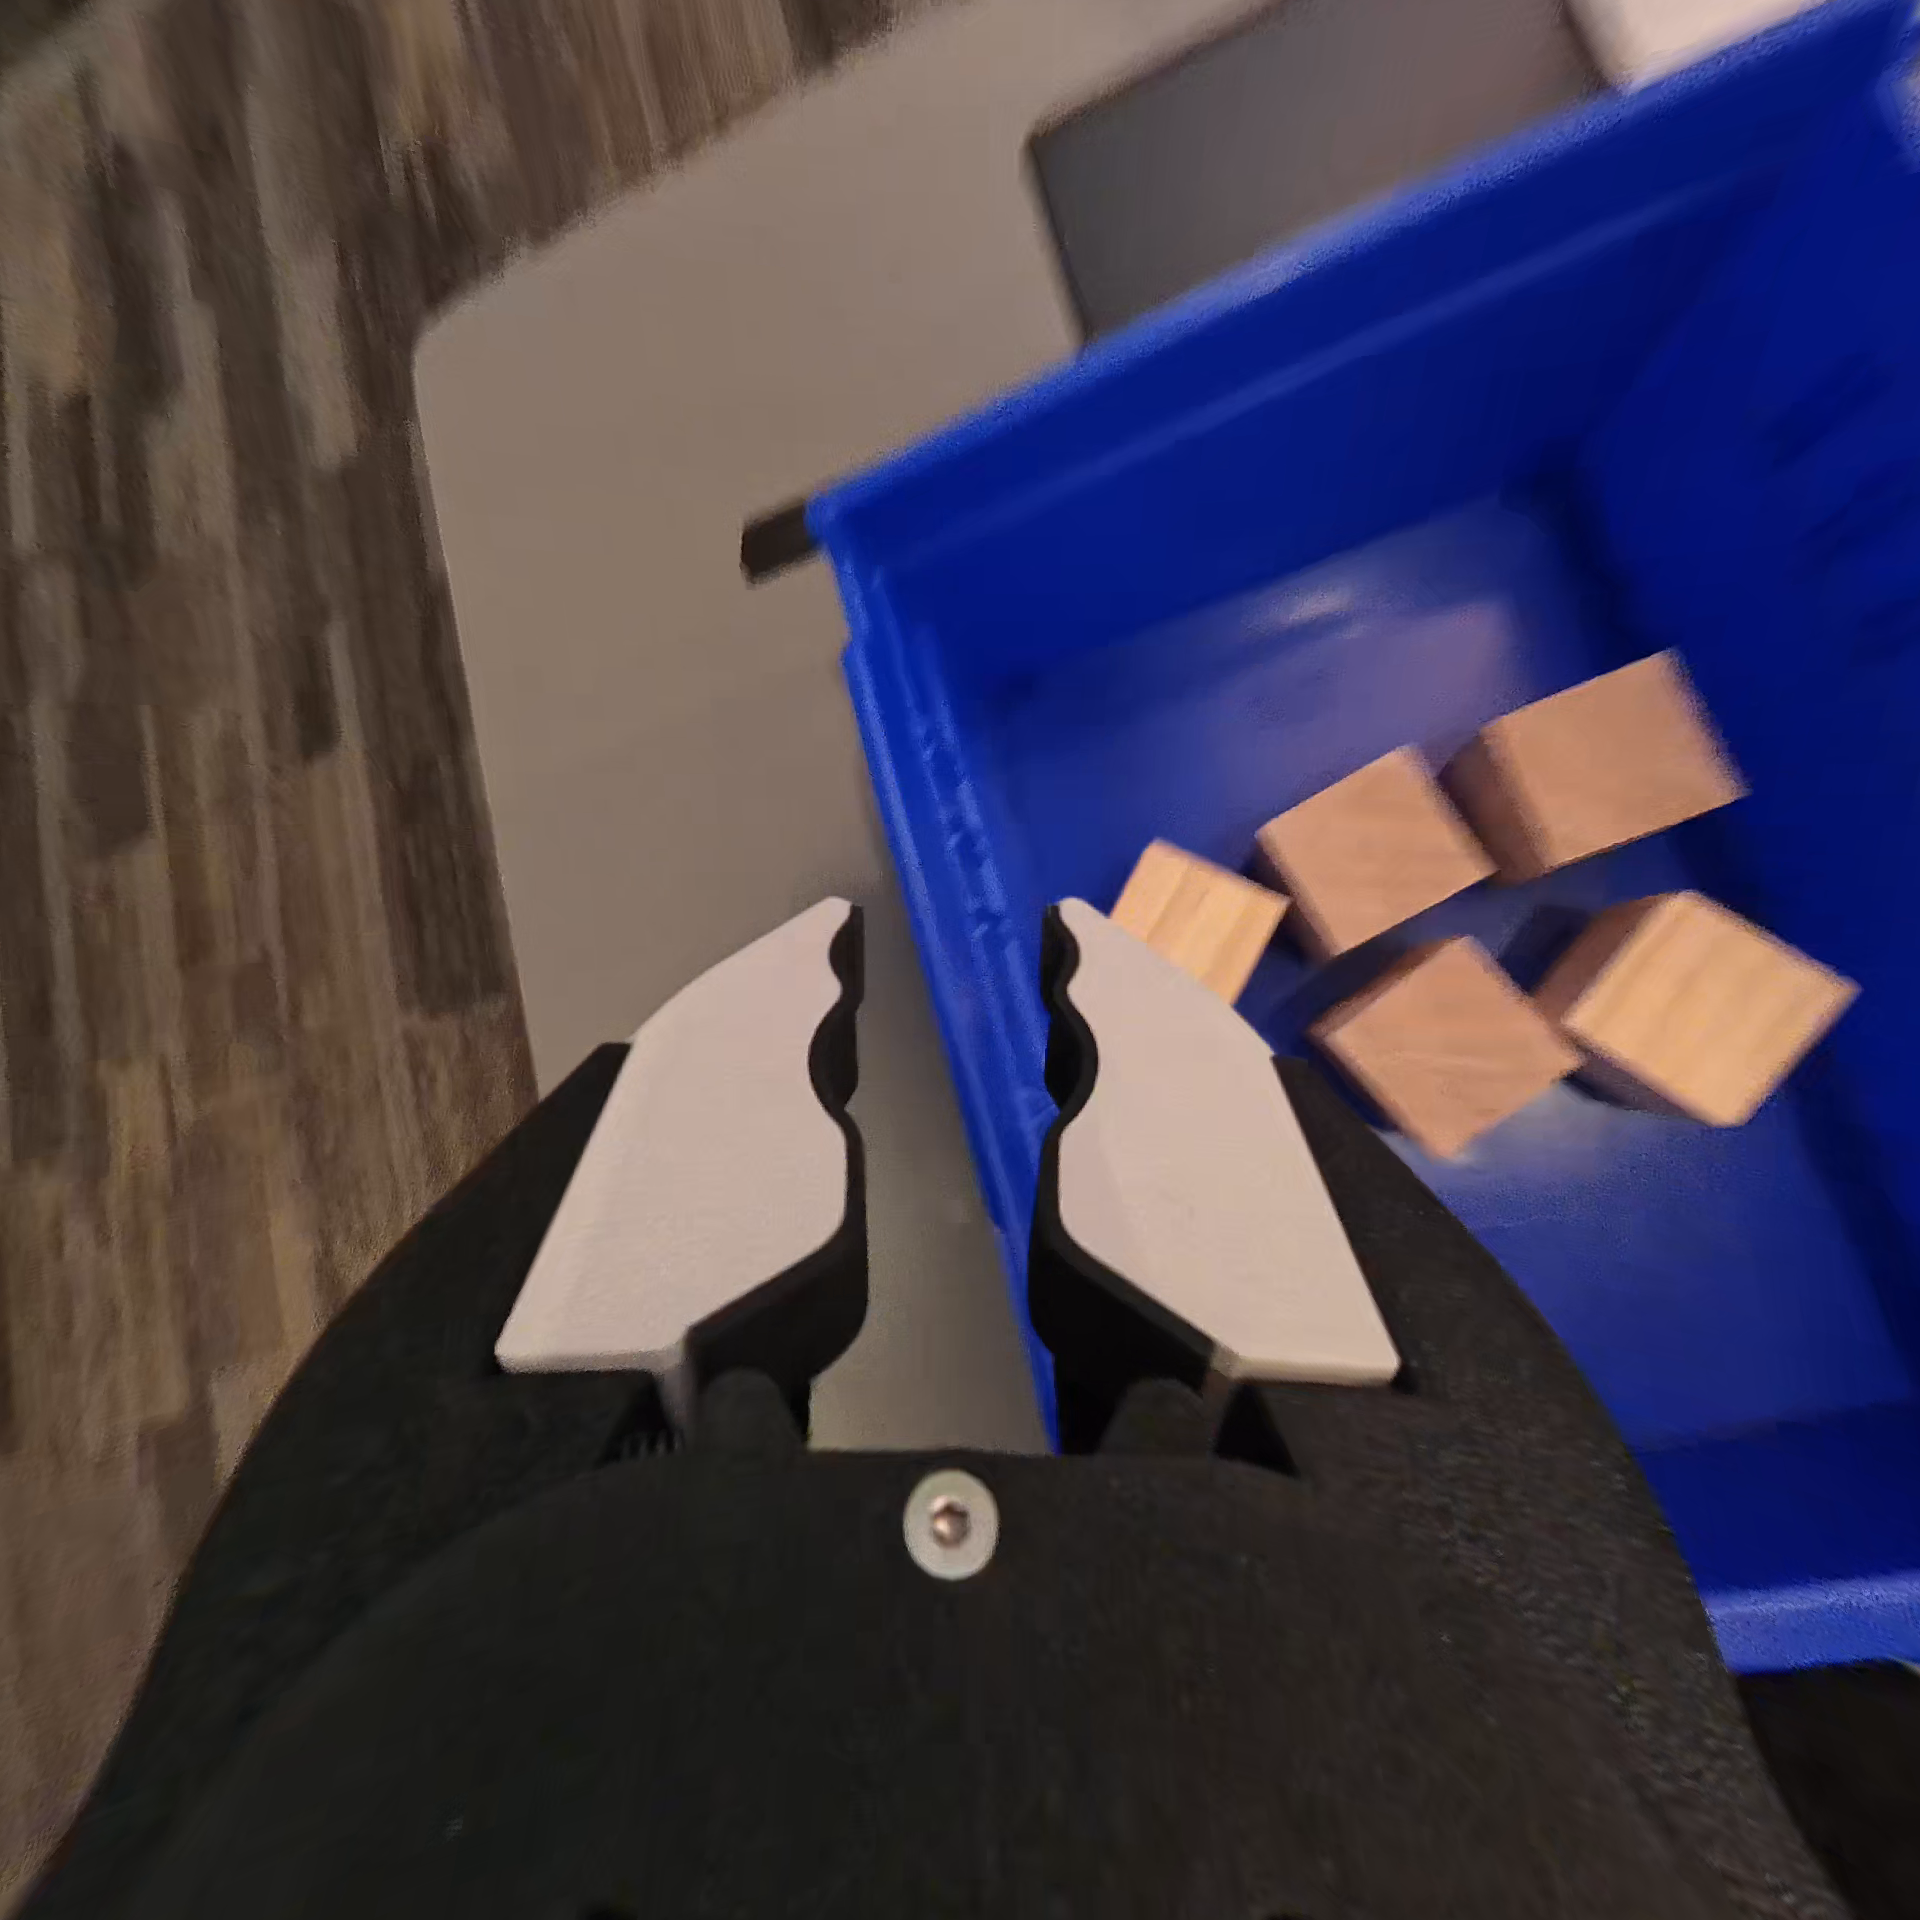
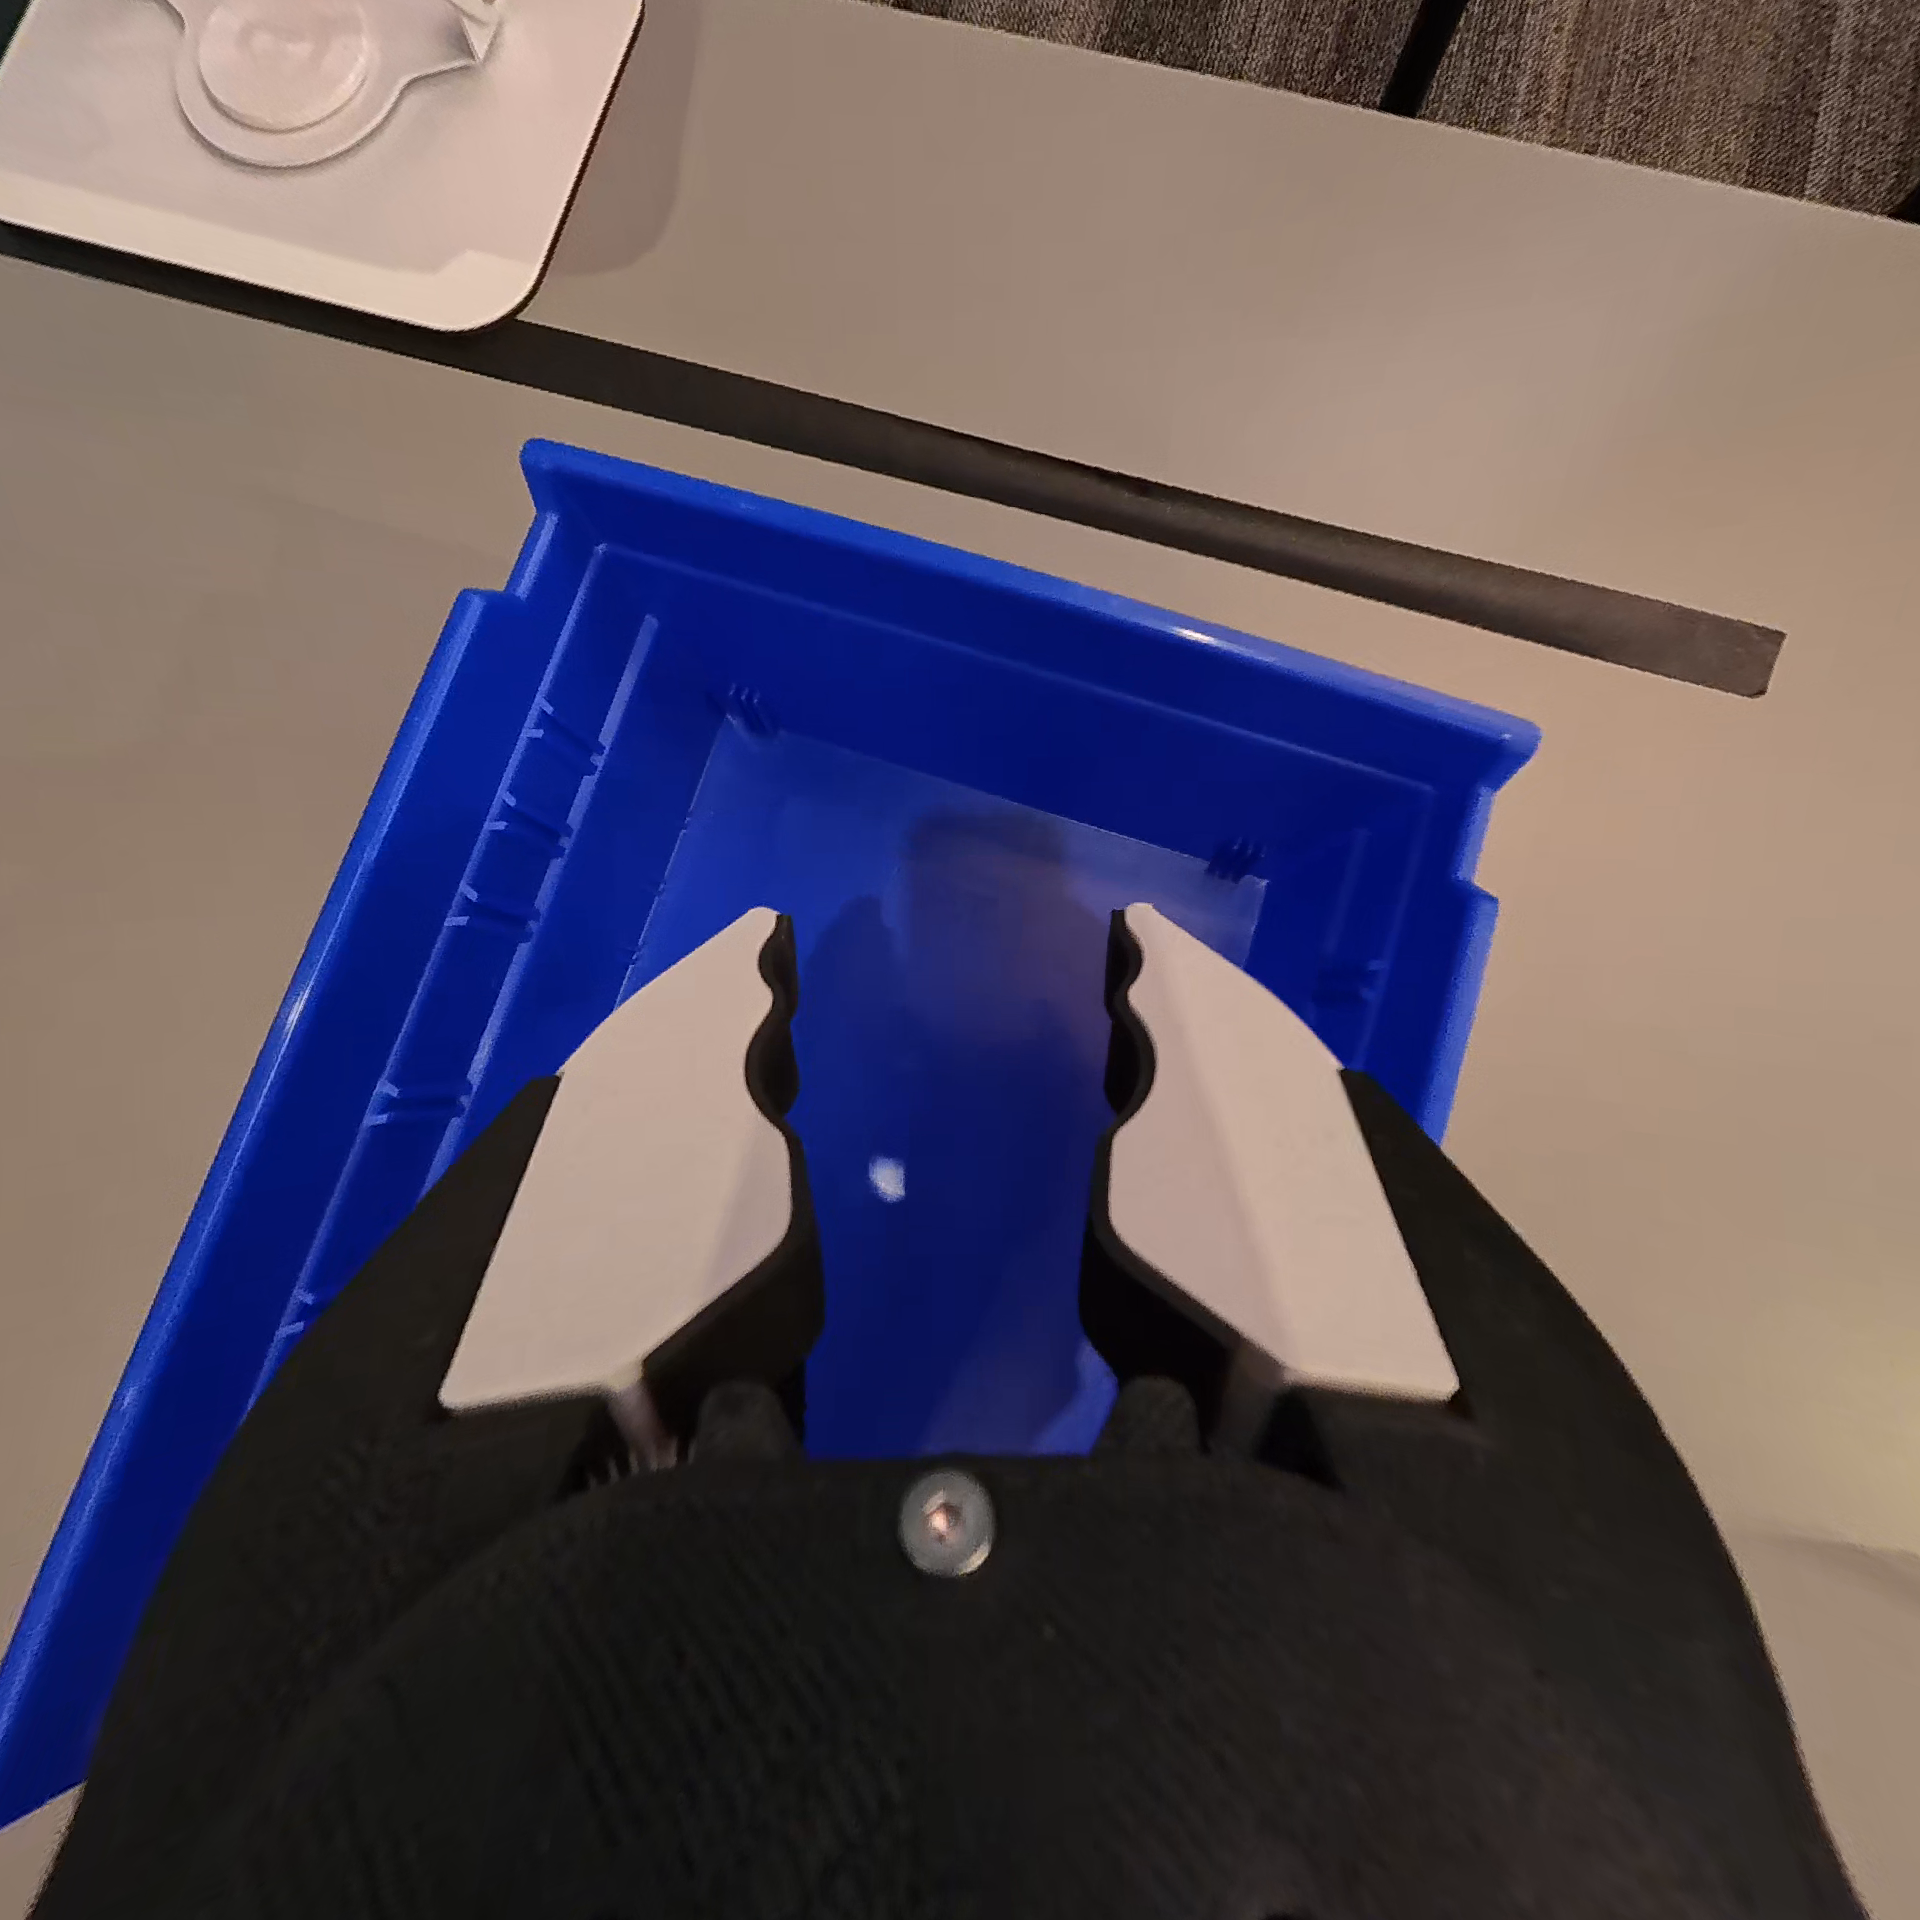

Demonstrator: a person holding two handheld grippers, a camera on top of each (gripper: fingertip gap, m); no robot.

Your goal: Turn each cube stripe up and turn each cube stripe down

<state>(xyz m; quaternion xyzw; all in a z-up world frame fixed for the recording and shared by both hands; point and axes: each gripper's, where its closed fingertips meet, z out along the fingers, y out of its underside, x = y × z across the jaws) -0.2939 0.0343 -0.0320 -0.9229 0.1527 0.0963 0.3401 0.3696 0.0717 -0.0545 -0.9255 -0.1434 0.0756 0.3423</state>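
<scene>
In the left wrist view, several plain wooden cubes (image 1: pixel 1444 1039) lie loose on the floor of a blue plastic bin (image 1: pixel 1299 499). No stripe shows on the cube faces I see; the view is blurred. My left gripper (image 1: pixel 954 914) is open and empty, above the bin's left wall (image 1: pixel 935 831), with the cubes to its right. In the right wrist view, my right gripper (image 2: pixel 951 920) is open wide and empty, over the bare floor of a blue bin (image 2: pixel 987 644). No cube shows in that view.
The bins stand on a grey table (image 2: pixel 1143 312). A white tray with a clear dish (image 2: pixel 281 94) sits at the far left. A dark strip (image 2: pixel 1351 561) crosses the table behind the bin. A dark flat pad (image 1: pixel 1299 177) lies beyond the bin; carpet (image 1: pixel 208 623) is at left.
</scene>
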